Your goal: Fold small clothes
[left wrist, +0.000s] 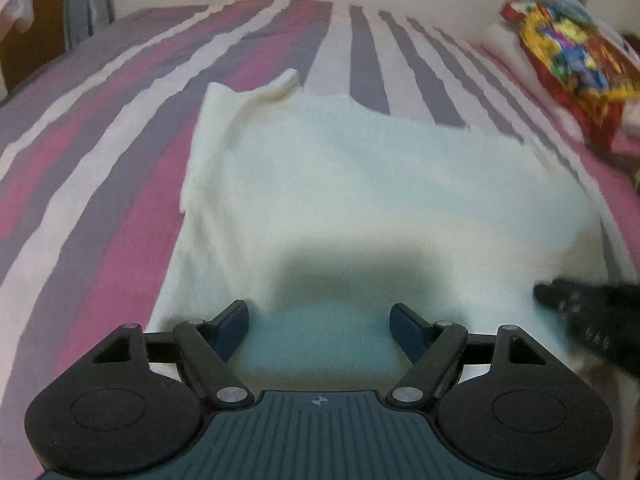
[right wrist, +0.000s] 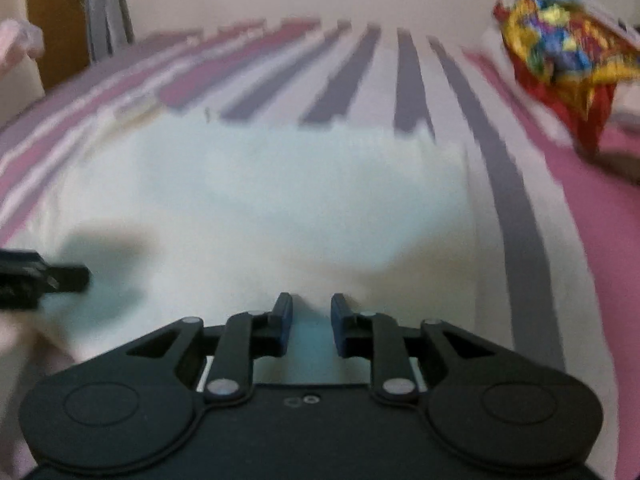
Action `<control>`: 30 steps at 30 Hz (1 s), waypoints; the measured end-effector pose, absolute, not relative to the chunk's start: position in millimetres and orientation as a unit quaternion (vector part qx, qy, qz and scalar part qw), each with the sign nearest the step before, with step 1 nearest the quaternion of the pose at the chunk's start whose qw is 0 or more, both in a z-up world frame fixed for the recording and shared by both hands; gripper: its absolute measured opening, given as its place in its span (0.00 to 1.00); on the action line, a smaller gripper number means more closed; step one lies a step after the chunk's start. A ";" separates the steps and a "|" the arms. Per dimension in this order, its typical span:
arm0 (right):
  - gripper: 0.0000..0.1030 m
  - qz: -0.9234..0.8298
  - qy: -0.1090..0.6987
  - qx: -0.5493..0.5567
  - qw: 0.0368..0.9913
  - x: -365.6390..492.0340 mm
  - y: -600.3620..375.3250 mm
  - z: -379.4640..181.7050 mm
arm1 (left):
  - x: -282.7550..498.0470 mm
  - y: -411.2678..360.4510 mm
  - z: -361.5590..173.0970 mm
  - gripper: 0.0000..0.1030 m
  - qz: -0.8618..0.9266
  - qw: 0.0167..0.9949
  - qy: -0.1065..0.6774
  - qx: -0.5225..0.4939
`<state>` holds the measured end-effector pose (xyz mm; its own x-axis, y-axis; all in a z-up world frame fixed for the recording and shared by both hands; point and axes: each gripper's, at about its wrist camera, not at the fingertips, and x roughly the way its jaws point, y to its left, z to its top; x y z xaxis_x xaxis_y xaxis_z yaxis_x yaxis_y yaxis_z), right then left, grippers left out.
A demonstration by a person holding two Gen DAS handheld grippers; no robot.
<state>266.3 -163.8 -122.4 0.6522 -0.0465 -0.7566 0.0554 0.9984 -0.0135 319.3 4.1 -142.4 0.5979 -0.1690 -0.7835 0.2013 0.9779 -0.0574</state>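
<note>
Cream knit, ribbed and soft: the garment lies spread on the striped bedcover, roughly central, its near hem directly under both tools. A strap or corner at the far left is curled up; the rest sits fairly flat.

The left gripper stands over the near hem with its jaws wide apart, holding nothing. The right gripper is just to its right, also at the near hem; its jaws are apart by a narrow gap. Whether cloth sits between them I cannot tell, as that view is blurred.

Handling judgement: light, limp fabric with no stiffness of its own. It should drape and sag when lifted, and the knit may stretch if pulled from one point. Best taken at the two near corners or along the hem, one tool each side.

A bright printed bag rests far right, well apart from the garment.
</note>
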 end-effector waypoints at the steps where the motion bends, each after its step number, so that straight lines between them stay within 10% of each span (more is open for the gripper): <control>1: 0.21 -0.029 0.416 -0.003 0.909 263.8 -162.2 -122.6 | 316.7 3.1 -142.4 0.75 -0.105 0.894 0.435 0.026; 30: 0.23 -0.030 0.398 0.075 0.914 247.8 -175.5 -90.8 | 319.6 5.1 -113.9 0.75 -0.085 0.893 0.443 -0.013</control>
<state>247.8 -175.5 -90.8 0.6808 0.0051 -0.7324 0.1137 0.9871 0.1125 319.6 5.1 -113.9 0.5935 -0.1634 -0.7881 0.1410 0.9851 -0.0981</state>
